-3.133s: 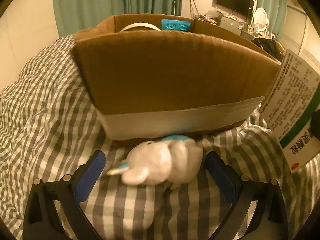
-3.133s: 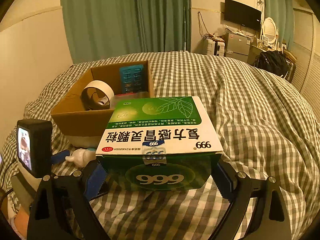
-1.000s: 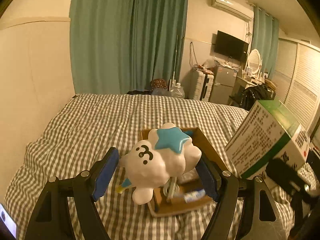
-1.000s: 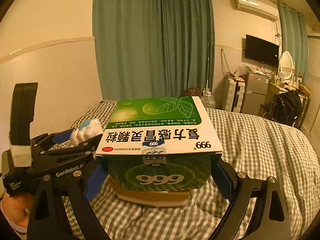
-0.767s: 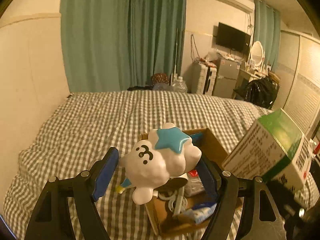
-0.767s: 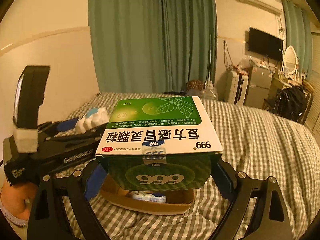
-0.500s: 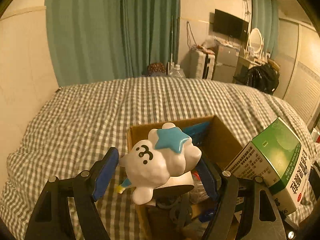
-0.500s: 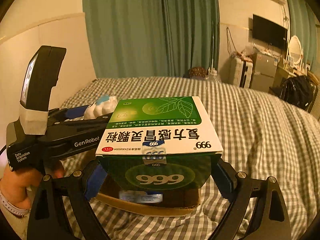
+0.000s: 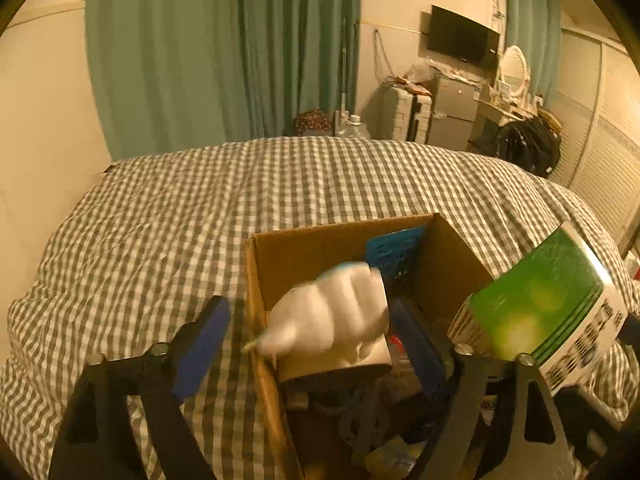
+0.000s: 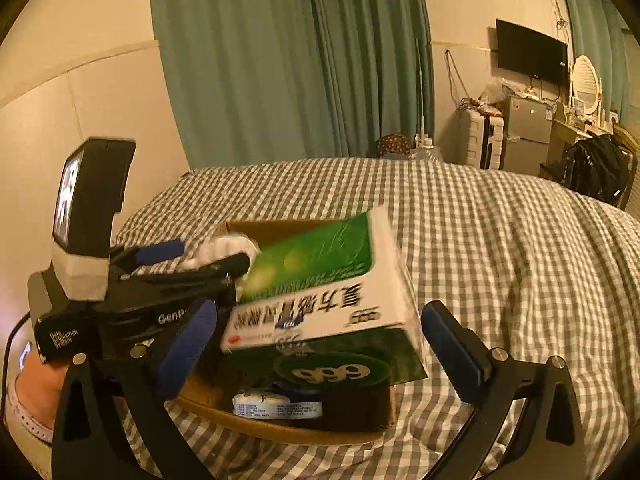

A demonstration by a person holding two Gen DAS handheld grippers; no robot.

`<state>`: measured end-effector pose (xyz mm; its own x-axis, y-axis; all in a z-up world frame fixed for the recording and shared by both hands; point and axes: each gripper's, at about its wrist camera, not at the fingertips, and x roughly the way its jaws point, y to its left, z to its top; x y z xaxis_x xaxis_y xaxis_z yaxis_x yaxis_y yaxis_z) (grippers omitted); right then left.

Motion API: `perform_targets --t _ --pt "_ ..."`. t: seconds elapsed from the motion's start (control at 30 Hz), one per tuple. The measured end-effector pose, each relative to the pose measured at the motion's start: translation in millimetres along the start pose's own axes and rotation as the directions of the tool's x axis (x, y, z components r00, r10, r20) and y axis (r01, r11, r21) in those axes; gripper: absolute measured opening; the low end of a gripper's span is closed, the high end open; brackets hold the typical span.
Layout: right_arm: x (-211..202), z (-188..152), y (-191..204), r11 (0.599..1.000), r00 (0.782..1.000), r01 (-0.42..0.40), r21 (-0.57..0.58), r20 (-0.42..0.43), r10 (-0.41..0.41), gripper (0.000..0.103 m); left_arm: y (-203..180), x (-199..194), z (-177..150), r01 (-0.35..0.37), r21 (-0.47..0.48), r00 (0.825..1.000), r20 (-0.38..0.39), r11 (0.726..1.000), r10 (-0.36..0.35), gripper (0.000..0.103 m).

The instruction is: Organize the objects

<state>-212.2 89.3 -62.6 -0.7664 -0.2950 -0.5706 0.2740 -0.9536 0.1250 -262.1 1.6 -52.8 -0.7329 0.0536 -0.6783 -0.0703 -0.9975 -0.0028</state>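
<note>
Left claw point(image 9: 308, 336) spread wide, released, with the blurred white figurine point(image 9: 332, 316) loose between its blue pads over the open cardboard box point(image 9: 256, 280) on the checked bed point(image 9: 160, 220), touching neither pad as far as can be told. Right claw point(image 10: 316, 344) likewise spread and released, the green medicine carton point(image 10: 320, 280) tilted and blurred between its pads, clear of both, above the box's 3 o'clock side. Inside the box: a blue blister pack point(image 9: 394, 246) against the wall at 12 o'clock.
</note>
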Motion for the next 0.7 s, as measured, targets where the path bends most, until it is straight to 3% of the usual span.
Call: perform_targets --t 0.4,0.7 --pt "-99 36 18 0.997 0.993 0.07 -0.018 0.092 -0.068 0.103 0 -105 10 -0.019 -0.033 0.993 0.117 0.999 0.022 0.101" --pt "-196 40 28 0.993 0.977 0.12 -0.015 0.177 -0.116 0.103 -1 -203 -9 -0.045 -0.049 0.97 0.236 0.998 0.055 0.103"
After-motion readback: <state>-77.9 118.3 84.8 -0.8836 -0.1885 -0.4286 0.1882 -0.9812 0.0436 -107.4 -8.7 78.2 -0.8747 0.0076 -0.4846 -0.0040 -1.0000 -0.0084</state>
